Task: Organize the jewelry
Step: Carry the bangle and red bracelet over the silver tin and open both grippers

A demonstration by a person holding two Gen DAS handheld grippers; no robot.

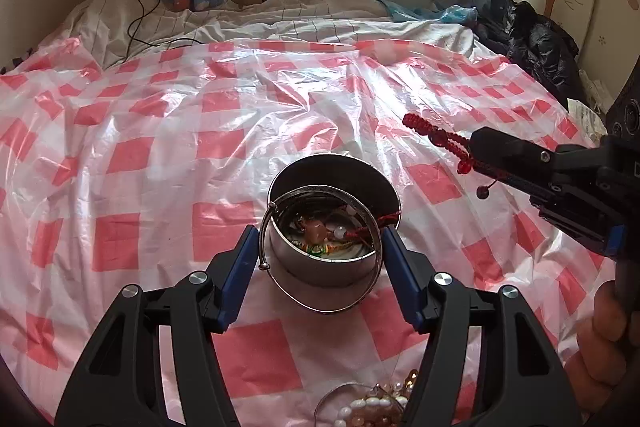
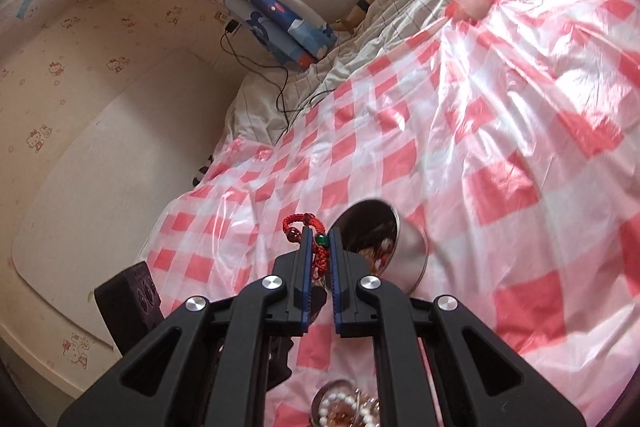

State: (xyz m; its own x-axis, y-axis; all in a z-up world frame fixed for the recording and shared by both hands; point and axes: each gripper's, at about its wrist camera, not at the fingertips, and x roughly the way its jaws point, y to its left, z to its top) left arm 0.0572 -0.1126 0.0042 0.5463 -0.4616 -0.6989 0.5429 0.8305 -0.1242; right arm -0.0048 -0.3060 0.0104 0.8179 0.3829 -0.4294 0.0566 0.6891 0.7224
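A round metal tin is sitting on a bed covered by a pink-and-white checked plastic sheet; everything here is placed relative to that tin. Beads and cords are already lying inside it.

The left gripper is holding a thin silver bangle, its two blue-padded jaws pressing on opposite sides of the ring. The bangle is hanging just in front of the tin, overlapping its near rim and not yet inside.

The right gripper is hovering up and to the right of the tin, jaws pinched together on a red braided bracelet, whose loop and beaded tails are dangling free.

More pearl and bead pieces are lying in a heap on the near side of the tin.

Likely risks: the bangle is nearly as wide as the tin's mouth, so it may catch the rim and tip the tin on the soft, slippery sheet. The bracelet's loose tails could snag the edge.
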